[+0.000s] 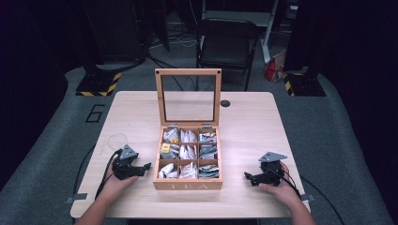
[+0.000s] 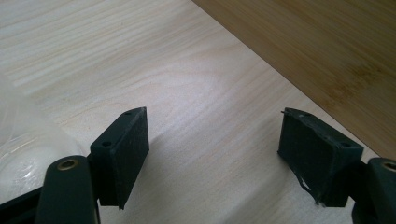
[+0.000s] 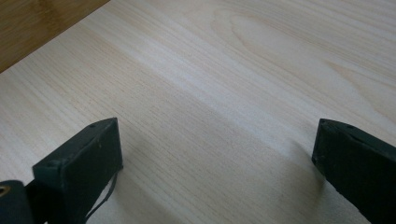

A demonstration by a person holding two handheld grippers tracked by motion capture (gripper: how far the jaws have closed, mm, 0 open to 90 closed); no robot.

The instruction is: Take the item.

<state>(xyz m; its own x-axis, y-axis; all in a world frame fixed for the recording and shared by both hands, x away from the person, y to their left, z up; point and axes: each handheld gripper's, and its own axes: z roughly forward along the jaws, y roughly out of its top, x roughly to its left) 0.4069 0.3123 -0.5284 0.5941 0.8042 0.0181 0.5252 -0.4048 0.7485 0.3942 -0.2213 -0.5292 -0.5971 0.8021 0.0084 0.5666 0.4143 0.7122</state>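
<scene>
High view shows a wooden tea box (image 1: 187, 183) standing at the middle of the desk (image 1: 248, 131), close to the desk's near edge. Its front wall, lettered TEA, faces the near edge, and its glass-paned lid (image 1: 188, 97) stands upright at the back, hinged along the far side. The box is roughly square, so no long axis stands out; its sides run parallel with the desk's edges. Inside, nine compartments in three rows hold tea bags (image 1: 187, 152) of mixed colours.

The left tool (image 1: 146, 167) rests on the desk just beside the box's left wall, its tips pointing toward that wall. In the left gripper view, its jaws stand wide apart with bare desk (image 2: 196, 116) between them and the box's wooden wall (image 2: 327, 51) beyond. A clear plastic piece (image 1: 115, 139) lies on the desk near this tool, toward the left edge.

The right tool (image 1: 247, 176) sits near the right side of the box, apart from it, tips pointing at it. In the right gripper view its jaws are also spread, nothing between them.
</scene>
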